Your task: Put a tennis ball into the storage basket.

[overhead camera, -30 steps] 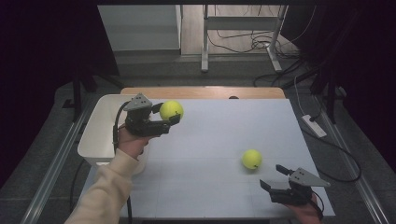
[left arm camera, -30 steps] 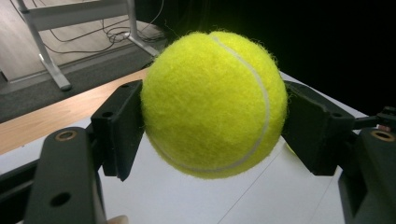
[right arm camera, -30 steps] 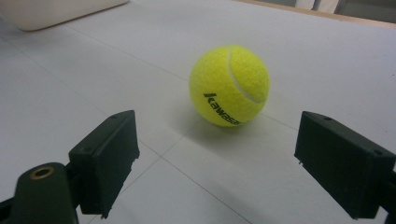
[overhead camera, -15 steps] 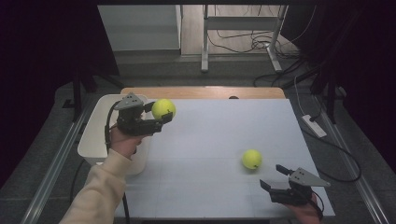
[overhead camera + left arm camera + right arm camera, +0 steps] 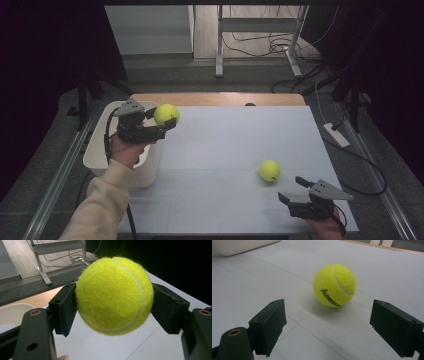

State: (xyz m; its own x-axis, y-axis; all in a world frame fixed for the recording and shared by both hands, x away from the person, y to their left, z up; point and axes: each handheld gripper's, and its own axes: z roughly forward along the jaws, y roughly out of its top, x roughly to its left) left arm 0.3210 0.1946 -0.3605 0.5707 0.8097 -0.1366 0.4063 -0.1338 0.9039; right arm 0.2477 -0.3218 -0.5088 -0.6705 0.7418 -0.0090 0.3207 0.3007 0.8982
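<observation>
The held ball (image 5: 113,295) is all fuzz: bright yellow felt, nap standing up at the rim, with a smooth pale seam curving across it. Pressed on both sides of it, the left hand-held gripper (image 5: 113,307) shows matt black plastic, slightly grainy, with dull brass-coloured bushings in the arms. The second ball (image 5: 334,285) has the same woolly felt, with black lettering printed on the fuzz. The right hand-held gripper (image 5: 334,327) is matt black plastic again, with chipped-looking edges. The worktop (image 5: 387,272) is a smooth white sheet with a soft sheen, thin seams and a bare wooden edge. The bin (image 5: 97,150) looks like smooth off-white plastic. The sleeve (image 5: 100,210) is soft cream knit cloth.
</observation>
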